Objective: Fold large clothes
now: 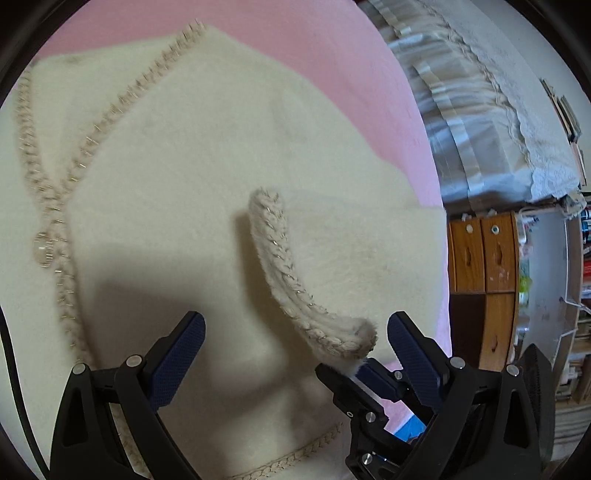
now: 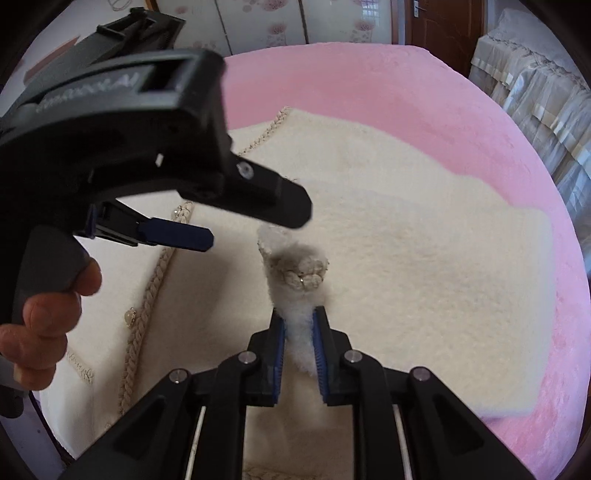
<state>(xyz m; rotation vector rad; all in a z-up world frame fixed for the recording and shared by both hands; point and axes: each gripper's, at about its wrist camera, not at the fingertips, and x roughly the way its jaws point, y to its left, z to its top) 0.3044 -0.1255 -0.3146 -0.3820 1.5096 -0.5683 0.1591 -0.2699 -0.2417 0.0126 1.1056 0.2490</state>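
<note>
A cream fuzzy cardigan (image 1: 166, 166) (image 2: 406, 258) with braided trim and a pearl button (image 1: 44, 243) (image 2: 130, 316) lies spread flat on the bed. One sleeve cuff (image 1: 280, 251) (image 2: 299, 269) is lifted off the body of the garment. My right gripper (image 2: 299, 317) (image 1: 354, 369) is shut on it, with fluffy fabric pressed between the blue pads. My left gripper (image 1: 295, 321) (image 2: 258, 227) hovers just above the cuff with its jaws spread wide and nothing in them. A hand (image 2: 48, 317) grips its handle.
A pink bedspread (image 1: 332, 55) (image 2: 406, 92) lies under the cardigan and shows around it. Beyond the bed are furniture under a lace cover (image 1: 480, 110) (image 2: 535, 110), a wooden cabinet (image 1: 484, 258), a flowered wardrobe (image 2: 277, 26) and a brown door (image 2: 443, 29).
</note>
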